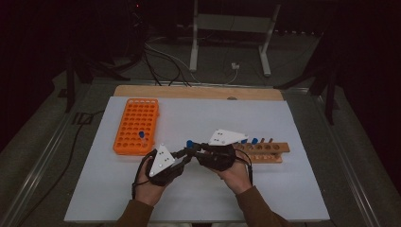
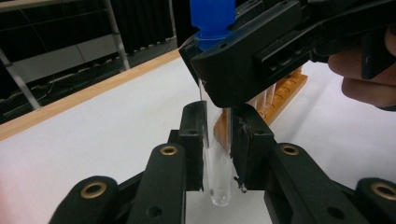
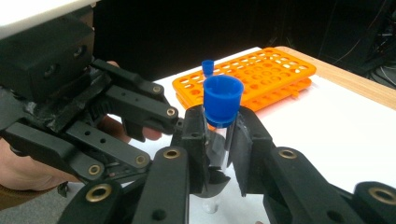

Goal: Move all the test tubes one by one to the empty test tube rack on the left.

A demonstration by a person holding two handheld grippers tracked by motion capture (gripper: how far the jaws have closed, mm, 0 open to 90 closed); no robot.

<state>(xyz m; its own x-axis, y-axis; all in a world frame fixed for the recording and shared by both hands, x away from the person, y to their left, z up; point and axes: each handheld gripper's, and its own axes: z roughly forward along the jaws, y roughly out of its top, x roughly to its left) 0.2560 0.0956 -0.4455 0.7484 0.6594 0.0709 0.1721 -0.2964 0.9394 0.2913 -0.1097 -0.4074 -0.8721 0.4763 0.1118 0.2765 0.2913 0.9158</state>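
Both tools clamp the tube (image 2: 217,163): left tool (image 2: 218,149) low, right tool (image 3: 219,140) under the cap. Light, slick, fragile; grip gently.

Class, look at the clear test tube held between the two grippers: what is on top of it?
A blue cap sits on the test tube. The tube's rim is covered by it.

The tube (image 2: 218,158) at centre frame is clear, glossy plastic or glass with a smooth blue plastic cap (image 3: 222,100). Both claws, left claw (image 2: 218,154) and right claw (image 3: 219,149), are matt black plastic with brass-coloured rivets. The surface (image 1: 198,189) is matt white with a wood edge; the orange rack (image 1: 136,125) looks smooth plastic, the right-hand rack (image 1: 265,152) wood.
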